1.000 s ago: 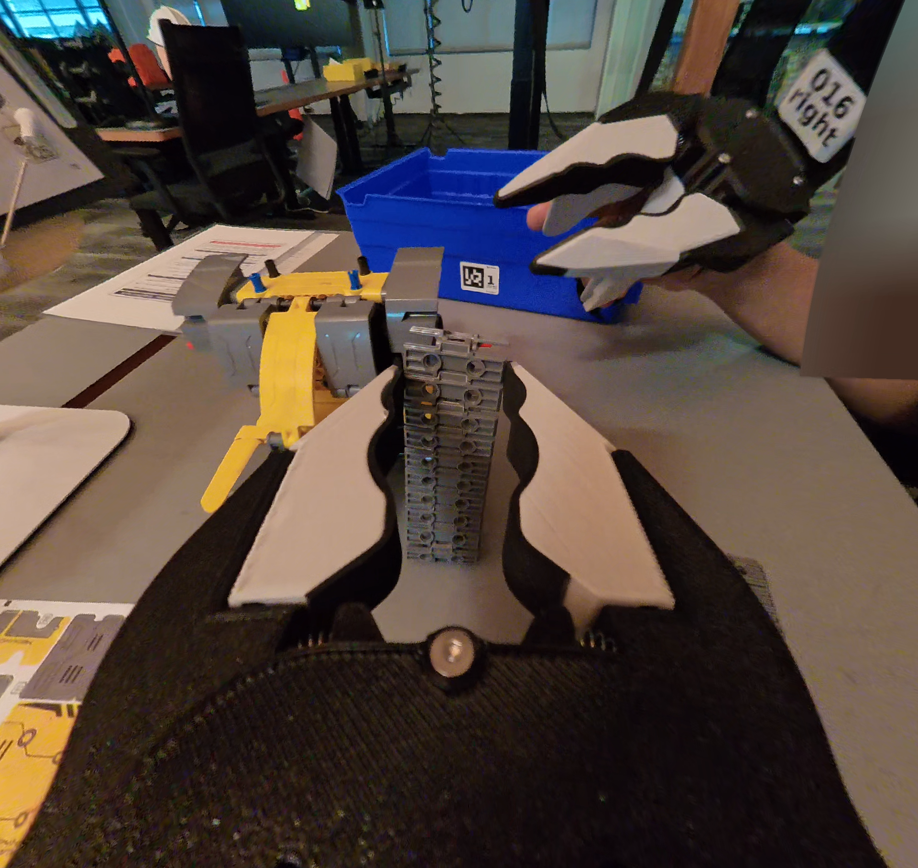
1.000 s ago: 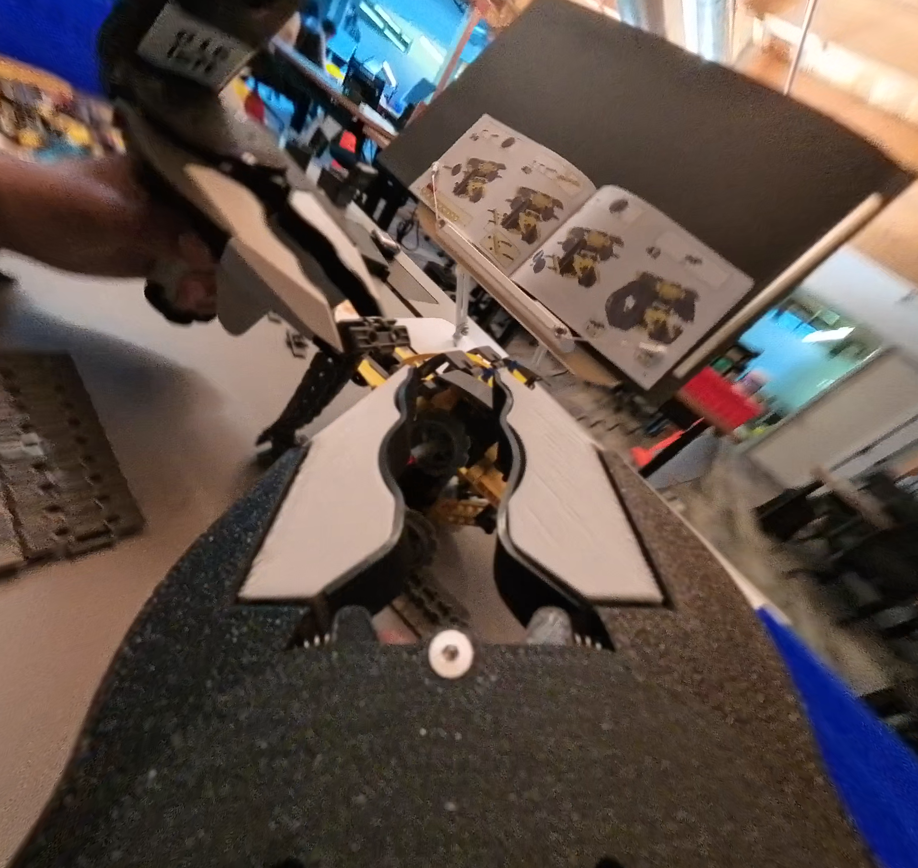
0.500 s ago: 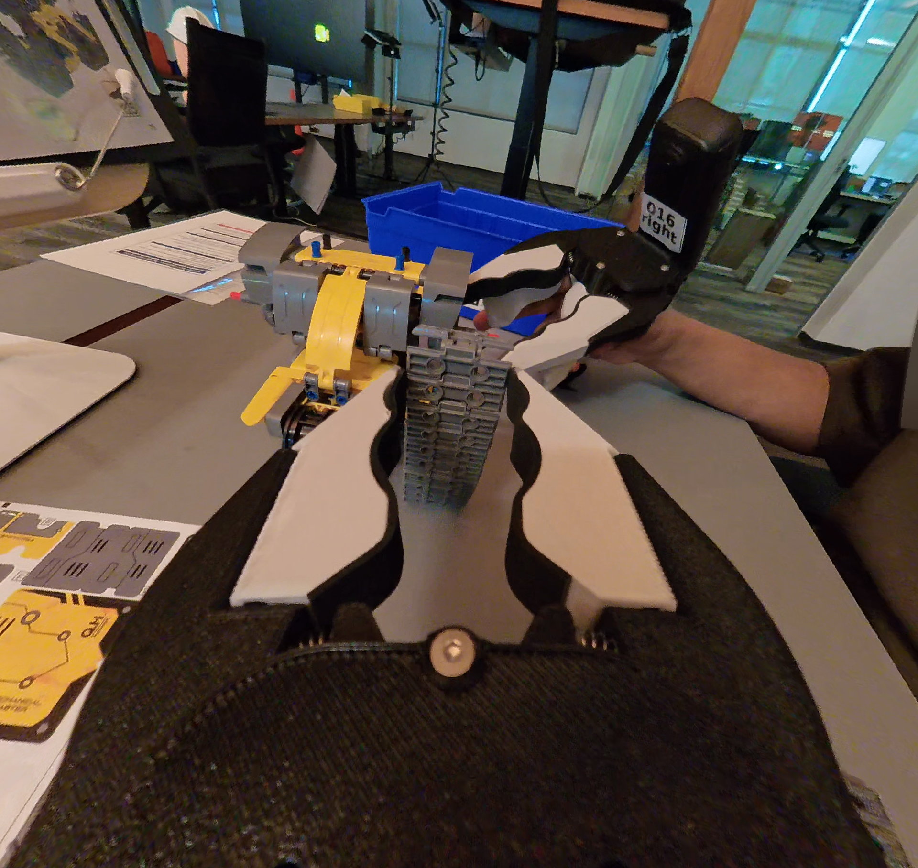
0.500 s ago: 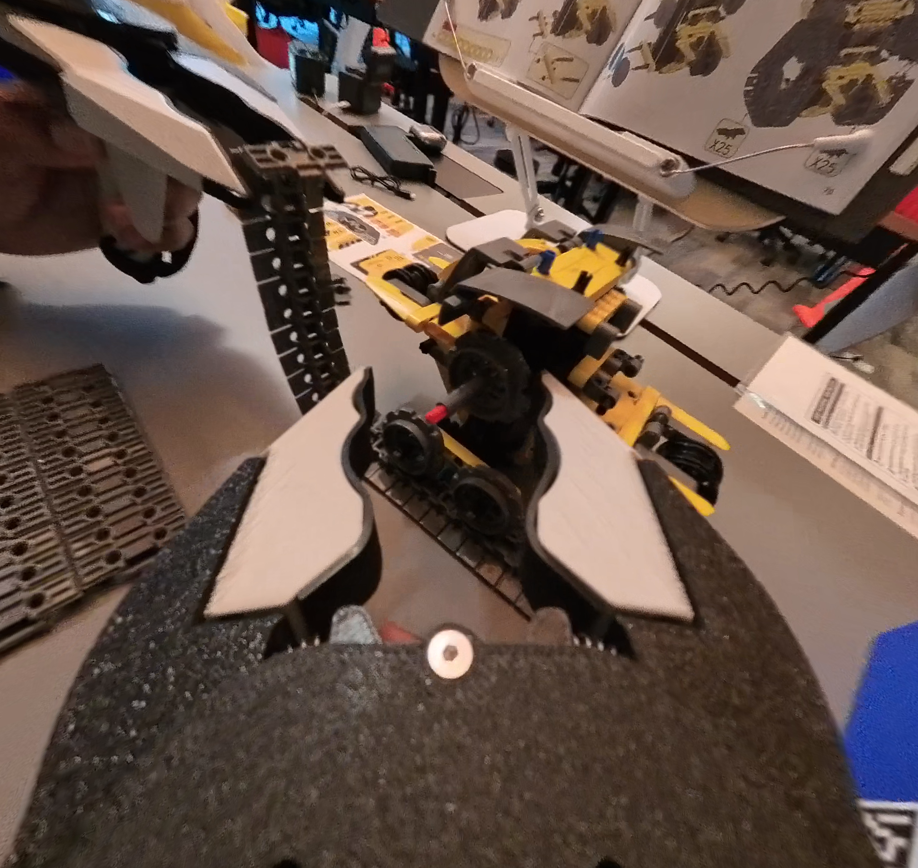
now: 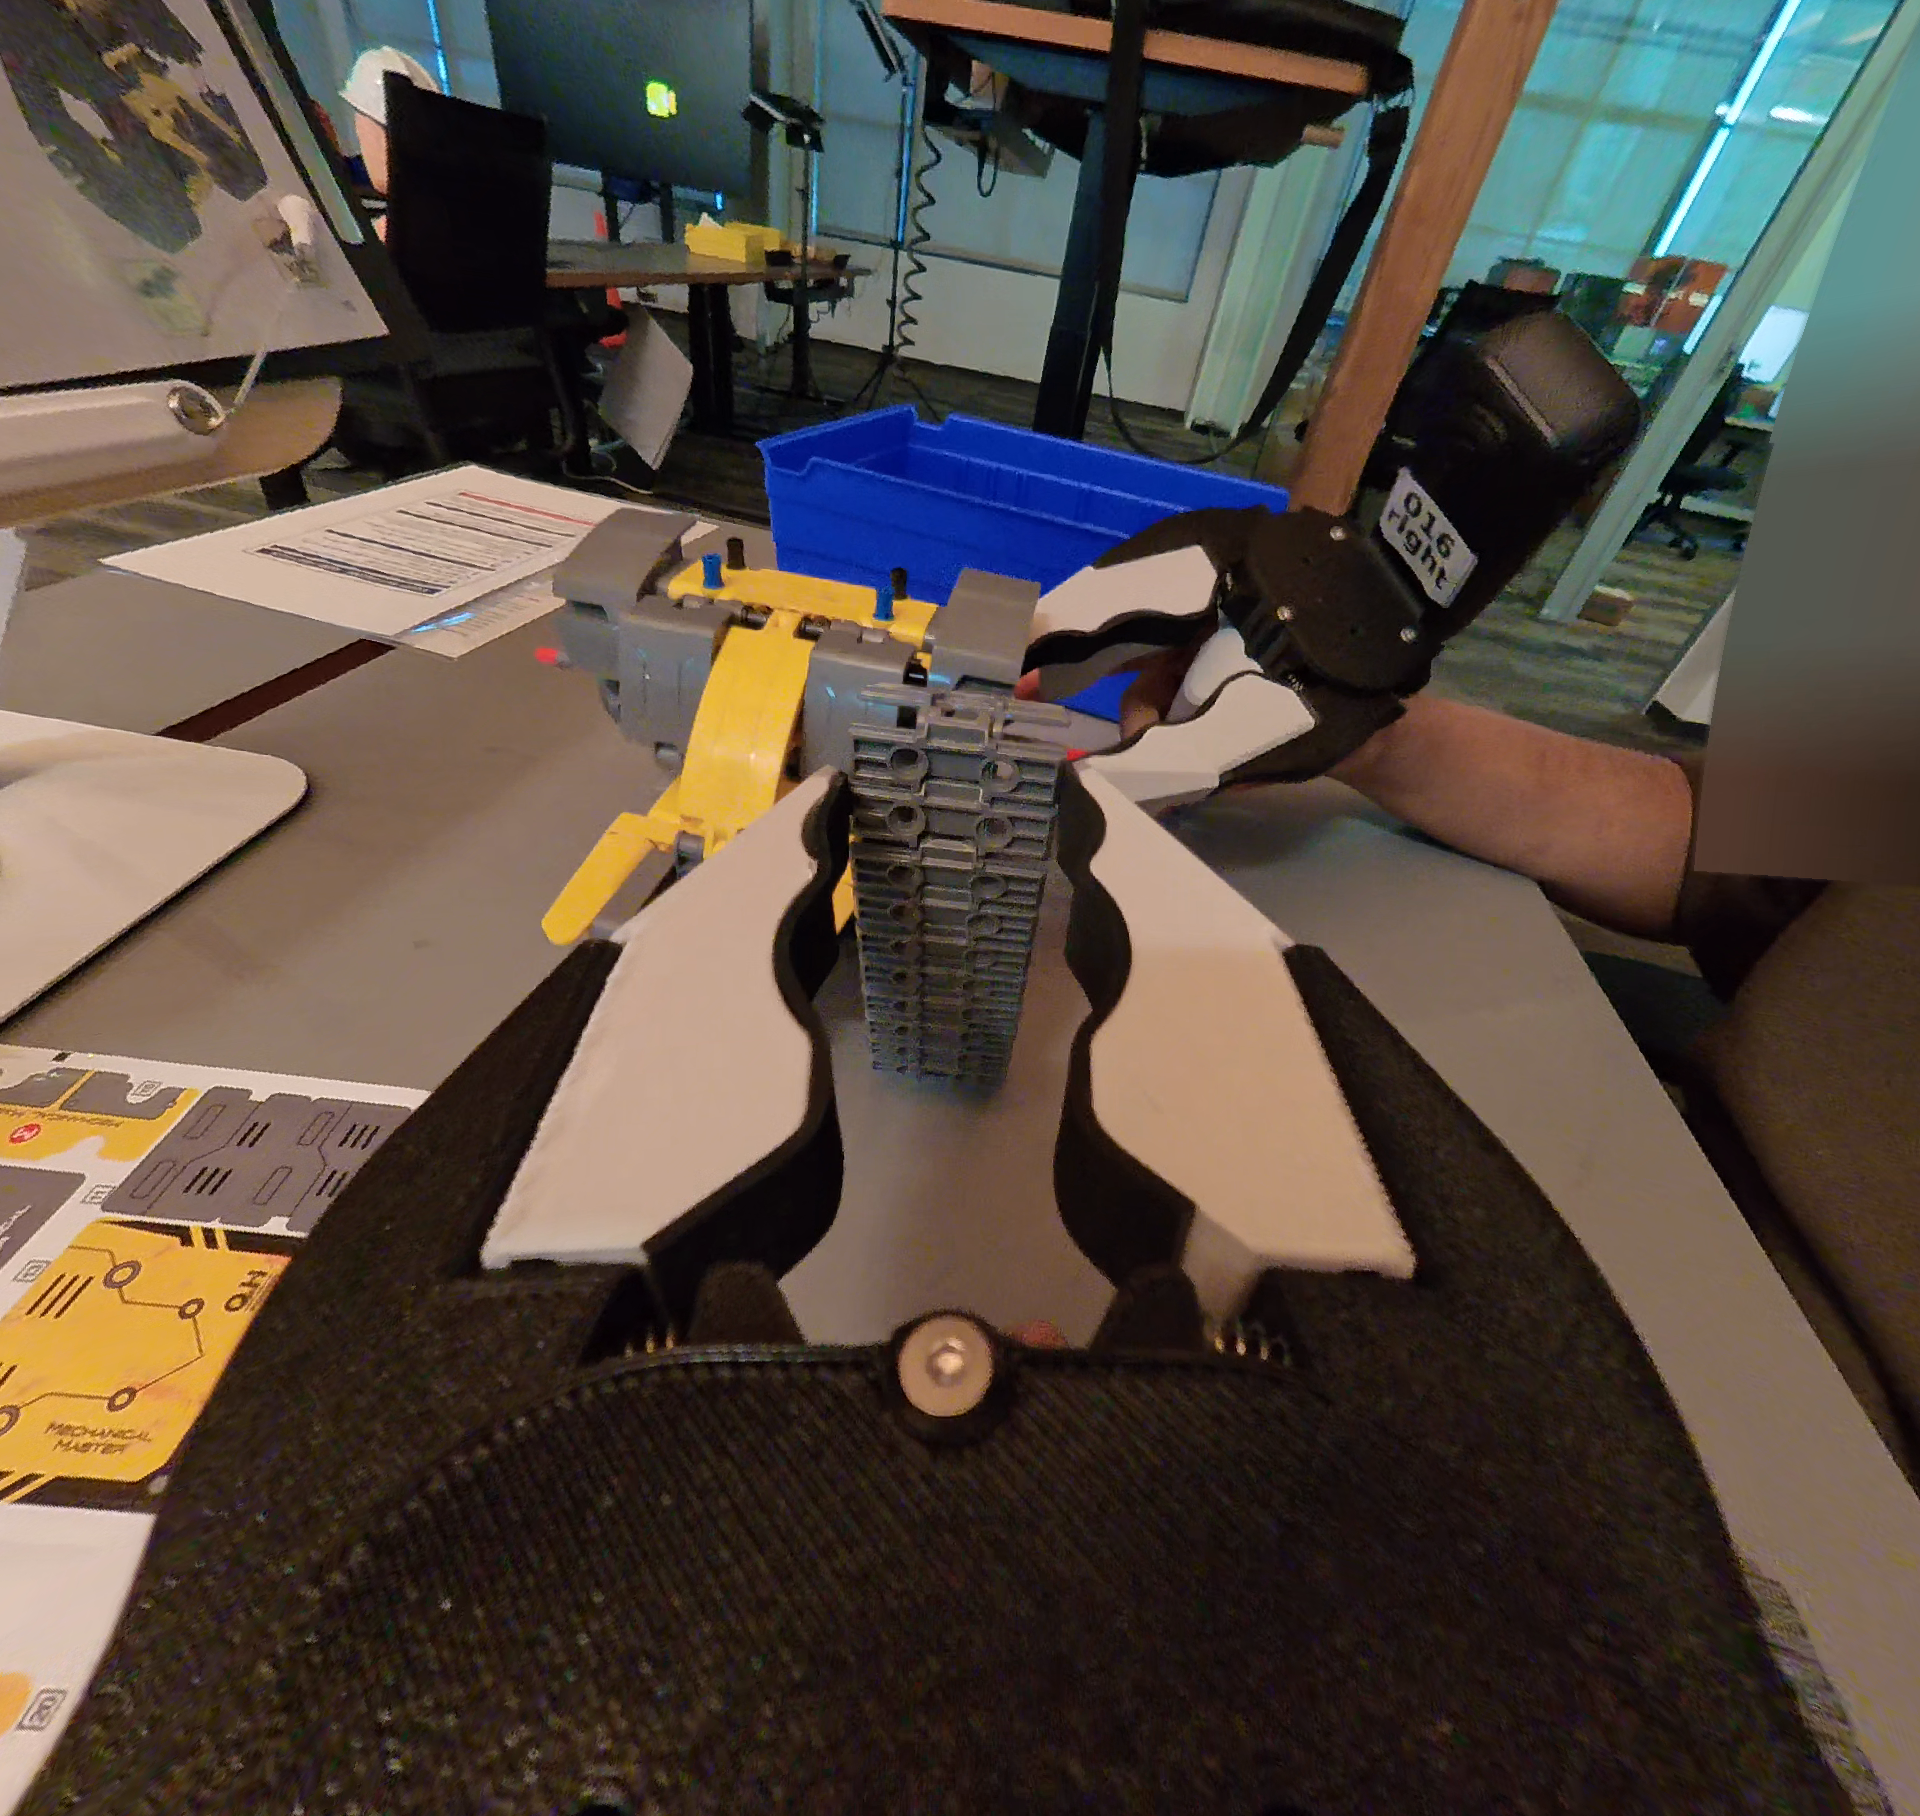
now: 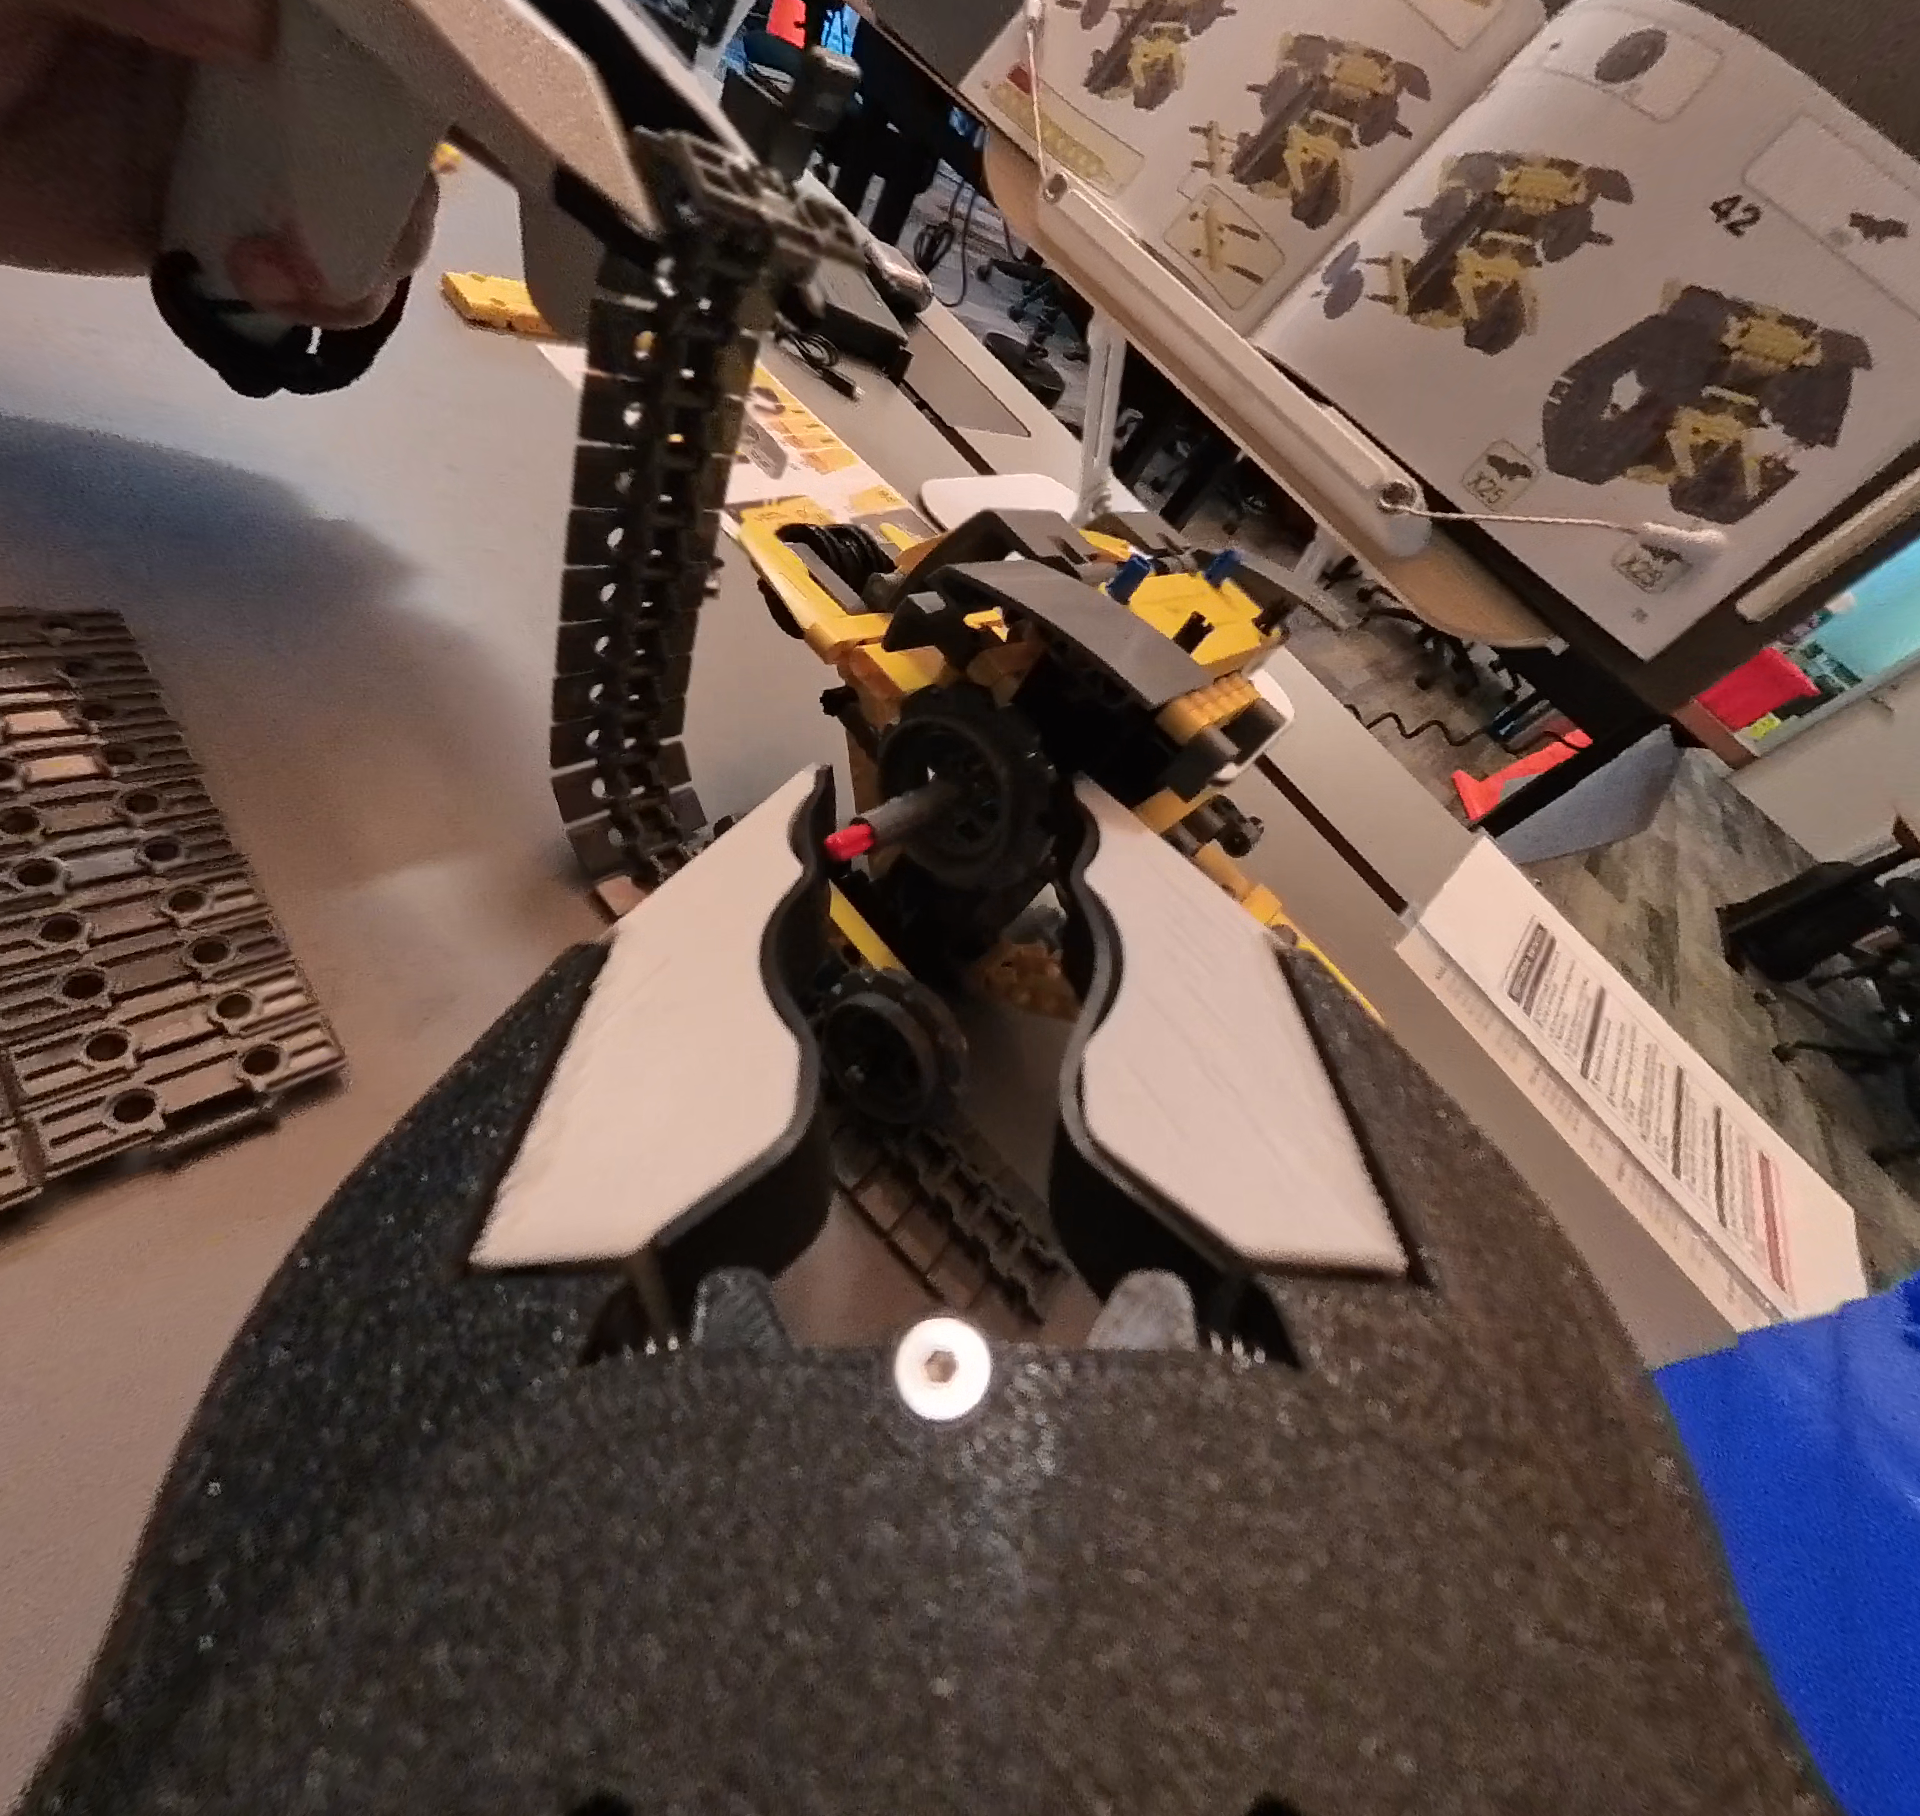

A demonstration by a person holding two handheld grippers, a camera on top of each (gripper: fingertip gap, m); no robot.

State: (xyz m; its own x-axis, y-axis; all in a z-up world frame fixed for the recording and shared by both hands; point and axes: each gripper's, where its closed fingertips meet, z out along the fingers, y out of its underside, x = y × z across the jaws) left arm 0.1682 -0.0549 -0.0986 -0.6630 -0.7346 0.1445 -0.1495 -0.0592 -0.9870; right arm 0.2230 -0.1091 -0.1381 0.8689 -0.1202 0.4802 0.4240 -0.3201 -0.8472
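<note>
My left gripper (image 5: 951,790) is shut on the top end of a grey track strip (image 5: 951,893), which hangs down to the table. In the right wrist view the strip (image 6: 644,571) hangs from the left gripper (image 6: 634,166) at the upper left. A yellow and grey brick vehicle (image 5: 748,686) stands just behind the strip. My right gripper (image 6: 951,810) has its jaws closed in on the vehicle's black wheel (image 6: 956,779), one on each side. In the left wrist view it (image 5: 1060,696) reaches the vehicle's right end. A second track (image 6: 945,1216) lies under the vehicle (image 6: 1081,623).
A blue bin (image 5: 997,509) stands behind the vehicle. An open instruction booklet (image 6: 1455,156) sits on a stand with a white base (image 5: 104,852). Flat track sections (image 6: 125,914), a sticker sheet (image 5: 125,1247) and a printed sheet (image 5: 416,540) lie on the grey table (image 5: 416,831). Across from one pair of fingers to the other is roughly 9 cm.
My right gripper has come in from above the bin to the vehicle and narrowed its jaws around the wheel. My left gripper has kept hold of the track strip.
</note>
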